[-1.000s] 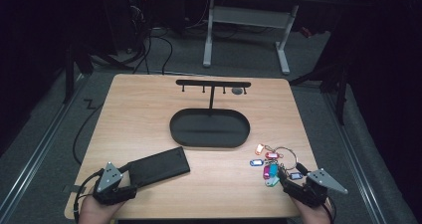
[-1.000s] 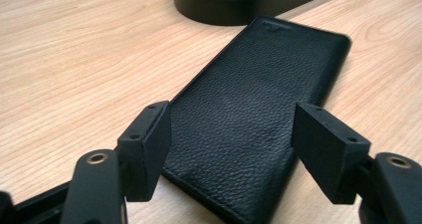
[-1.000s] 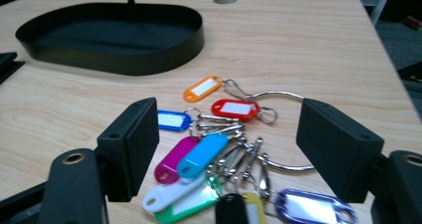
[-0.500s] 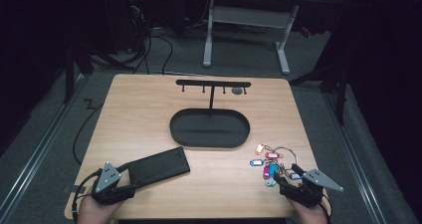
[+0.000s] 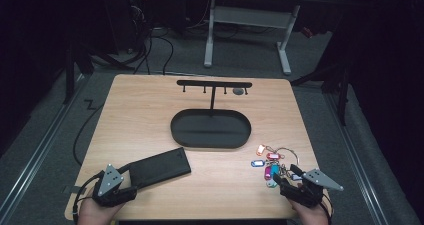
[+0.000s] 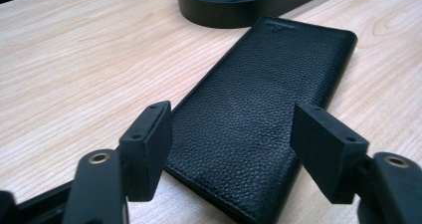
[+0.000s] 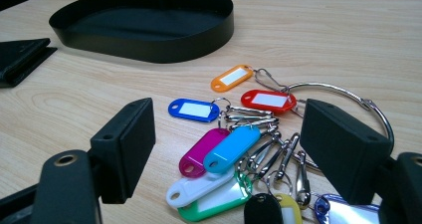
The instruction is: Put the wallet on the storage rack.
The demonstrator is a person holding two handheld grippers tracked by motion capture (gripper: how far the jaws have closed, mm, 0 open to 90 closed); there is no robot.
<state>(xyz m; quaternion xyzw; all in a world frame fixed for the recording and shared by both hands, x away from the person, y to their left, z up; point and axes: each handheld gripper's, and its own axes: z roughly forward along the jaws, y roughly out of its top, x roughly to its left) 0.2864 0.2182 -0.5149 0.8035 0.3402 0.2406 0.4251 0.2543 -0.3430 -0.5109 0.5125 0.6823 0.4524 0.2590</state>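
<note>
A pale wooden table (image 5: 150,115) with visible grain carries everything. At its middle sits a shallow black oval tray (image 5: 210,129) with a low upright wall; a thin post rises from its far side to a black crossbar (image 5: 214,84) with short pegs hanging under it, and a small grey disc, too blurred to identify, lies by the bar's right end. Nearer the person, left of the tray and apart from it, a long black wallet (image 6: 259,104) of pebbled leather lies flat and slanted. The left gripper (image 6: 231,147) is released, its jaws spread wide on either side of the wallet's near end without touching it. On the right, a bunch of key tags (image 7: 234,149) lies fanned out: orange, red, blue, magenta, light blue, white and green plastic tags with metal clips on a wire ring. The right gripper (image 7: 226,149) also stands spread, its jaws flanking the bunch.
</note>
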